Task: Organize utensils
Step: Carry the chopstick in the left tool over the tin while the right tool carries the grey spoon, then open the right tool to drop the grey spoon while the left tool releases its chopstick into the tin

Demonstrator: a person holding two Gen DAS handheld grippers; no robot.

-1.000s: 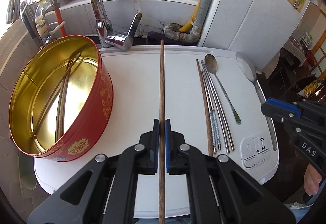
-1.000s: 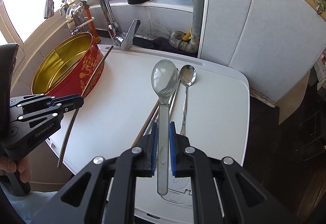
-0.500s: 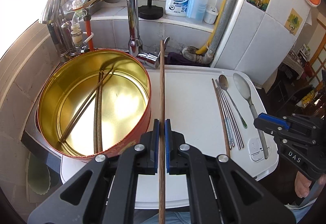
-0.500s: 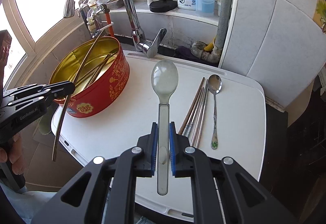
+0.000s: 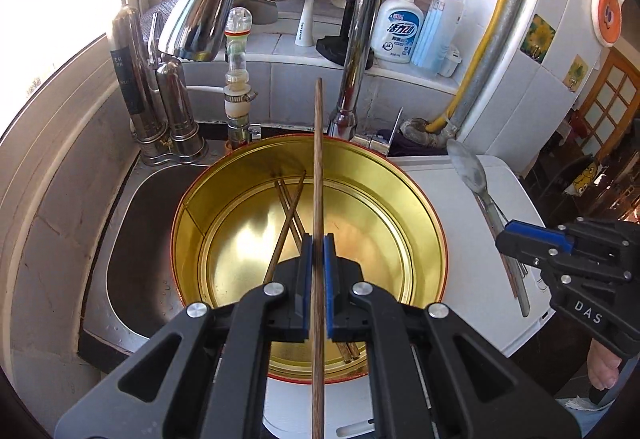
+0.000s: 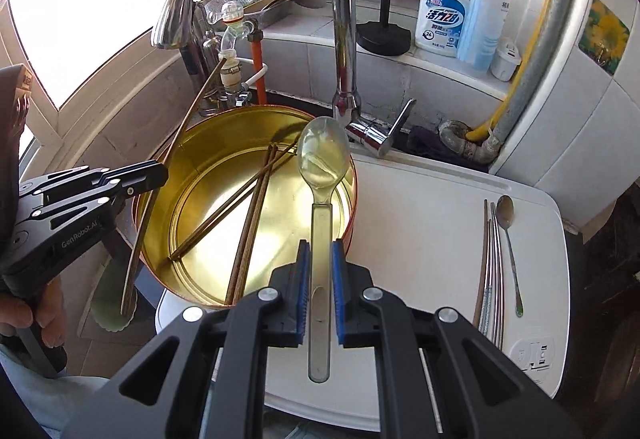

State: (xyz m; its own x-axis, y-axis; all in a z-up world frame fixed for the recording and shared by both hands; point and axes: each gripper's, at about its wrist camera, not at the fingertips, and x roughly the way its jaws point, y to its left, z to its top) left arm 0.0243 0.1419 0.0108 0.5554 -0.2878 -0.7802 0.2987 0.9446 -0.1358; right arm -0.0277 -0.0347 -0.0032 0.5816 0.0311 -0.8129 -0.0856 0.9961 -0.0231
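My left gripper is shut on a brown wooden chopstick and holds it level above the round red tin with a gold inside. Three wooden chopsticks lie in the tin. My right gripper is shut on a clear plastic spoon whose bowl hangs over the tin's right rim. On the white board, metal chopsticks, one wooden chopstick and a small metal spoon lie at the right.
A tall chrome faucet arches over the tin, its lever just behind. The steel sink lies left of the tin. Soap bottles and a phone stand sit on the back ledge.
Both grippers moved left with their loads: the chopstick now hangs over the tin's middle and the clear spoon has reached the tin's right rim. The tin looks larger and nearer in both views.
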